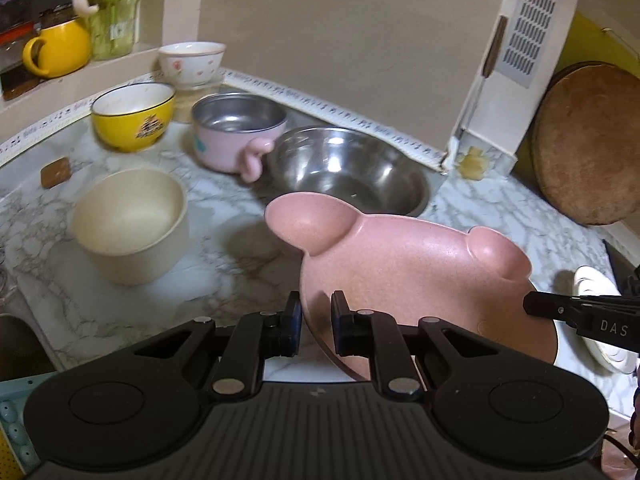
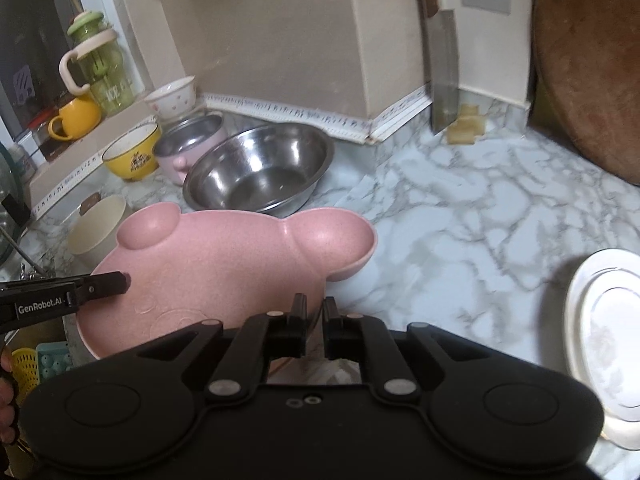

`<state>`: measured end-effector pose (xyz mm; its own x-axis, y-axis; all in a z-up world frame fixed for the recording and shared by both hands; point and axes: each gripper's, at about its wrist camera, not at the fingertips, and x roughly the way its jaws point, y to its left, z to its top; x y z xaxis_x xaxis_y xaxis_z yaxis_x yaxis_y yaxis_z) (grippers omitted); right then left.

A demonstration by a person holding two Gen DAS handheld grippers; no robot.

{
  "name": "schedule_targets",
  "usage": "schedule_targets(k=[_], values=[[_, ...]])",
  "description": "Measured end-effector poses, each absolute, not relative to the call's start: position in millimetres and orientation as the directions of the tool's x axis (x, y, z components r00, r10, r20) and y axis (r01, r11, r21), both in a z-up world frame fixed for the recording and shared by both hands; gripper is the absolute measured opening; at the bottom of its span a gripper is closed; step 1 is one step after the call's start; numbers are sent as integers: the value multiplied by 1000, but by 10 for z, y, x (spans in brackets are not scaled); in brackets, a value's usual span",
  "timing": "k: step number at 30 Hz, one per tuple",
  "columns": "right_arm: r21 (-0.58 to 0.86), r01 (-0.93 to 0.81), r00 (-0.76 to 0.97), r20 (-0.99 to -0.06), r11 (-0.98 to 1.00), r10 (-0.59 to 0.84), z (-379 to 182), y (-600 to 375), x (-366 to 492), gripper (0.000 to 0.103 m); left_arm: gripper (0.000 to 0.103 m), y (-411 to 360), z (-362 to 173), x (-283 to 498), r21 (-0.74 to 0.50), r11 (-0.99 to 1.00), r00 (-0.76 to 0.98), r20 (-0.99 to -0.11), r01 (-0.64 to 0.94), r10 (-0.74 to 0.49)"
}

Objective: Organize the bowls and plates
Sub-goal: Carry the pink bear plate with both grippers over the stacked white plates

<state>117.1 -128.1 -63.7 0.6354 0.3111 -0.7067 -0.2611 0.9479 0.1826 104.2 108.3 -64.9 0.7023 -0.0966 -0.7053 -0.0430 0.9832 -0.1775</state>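
A pink plate with two round ear lobes [image 1: 408,264] is held above the marble counter [image 1: 224,256]. My left gripper [image 1: 316,320] is shut on its left rim. My right gripper [image 2: 314,316] is shut on its right rim, and the plate also shows in the right wrist view [image 2: 216,260]. Behind it stand a large steel bowl [image 1: 344,168], a pink steel-lined bowl with a handle [image 1: 232,132], a yellow bowl [image 1: 132,116], a cream bowl [image 1: 128,224] and a white flowered bowl [image 1: 192,62]. A white plate [image 2: 604,336] lies at the right.
A round wooden board [image 1: 588,144] leans on the wall at right. A cleaver [image 2: 444,68] stands against the corner. A yellow mug [image 1: 56,50] and a green bottle [image 1: 114,12] sit on the window ledge. A sink edge [image 1: 16,344] is at the left.
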Motion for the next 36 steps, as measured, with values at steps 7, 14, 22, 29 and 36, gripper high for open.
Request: schedule_targets(k=[7,14,22,29,36], values=[[196,-210,670,-685,958,287,-532,-1622,1075,9,14,746,-514,1086,-171,985,719,-681,33,-143],[213,-125,701,-673,969,238,-486,-2089,938,9,14,253,-439,1197,-152,979,714,-671,135,-202],[220,-15,730,-664,975,161,-452,-2720,793,9,14,-373,-380,1343,-154,954,688,-664,258,-293],[222,82,744,-662,972,89,-457,-3250,650,9,14,-972,-409,1437,-129,925,659,-666,358,-348],[216,165,741,-671,963,23,-510,-3697,574,9,14,-1492,-527,1557,-120,896,616,-687,427,-385]])
